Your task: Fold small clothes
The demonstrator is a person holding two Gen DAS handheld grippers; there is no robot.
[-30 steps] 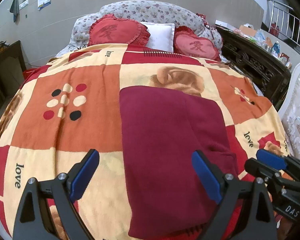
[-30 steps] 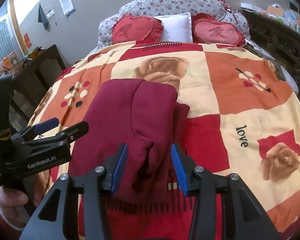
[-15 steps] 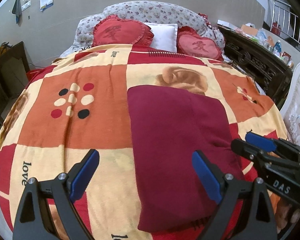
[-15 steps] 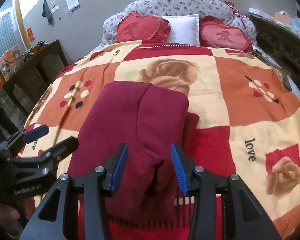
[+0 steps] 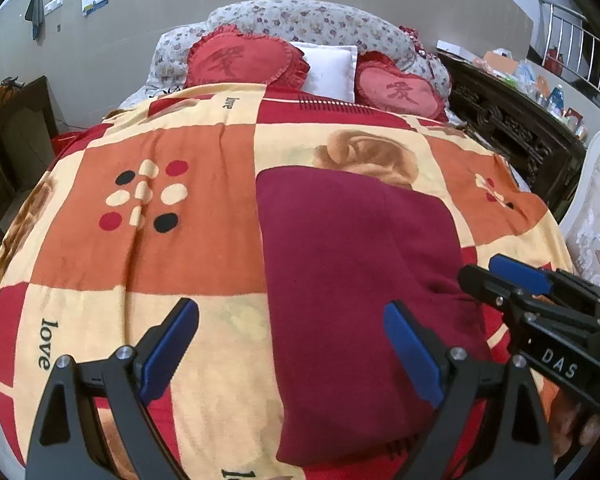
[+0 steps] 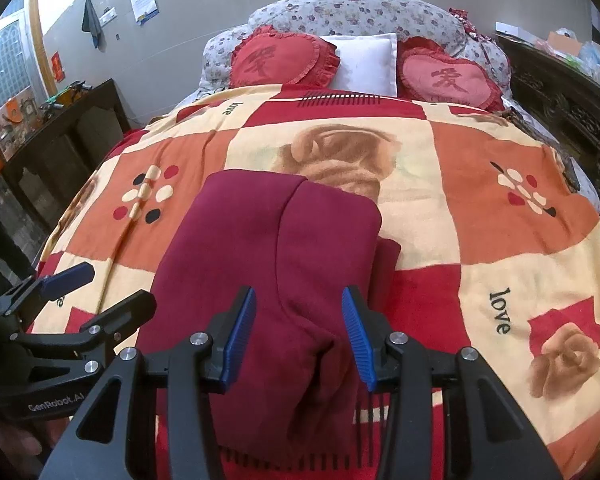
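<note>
Both sets of jaws stand open and hold nothing. Those of the left gripper (image 5: 292,344) are spread wide above the near left edge of the folded maroon garment (image 5: 356,292), while the right gripper (image 6: 298,336) hovers over its near right part. That garment lies flat on the patterned blanket (image 5: 188,248) covering the bed.

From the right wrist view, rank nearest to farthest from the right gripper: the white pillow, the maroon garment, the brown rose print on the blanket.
1. Maroon garment, right under the right gripper.
2. Brown rose print, mid-bed, just beyond the garment.
3. White pillow, at the headboard between the heart cushions.
</note>
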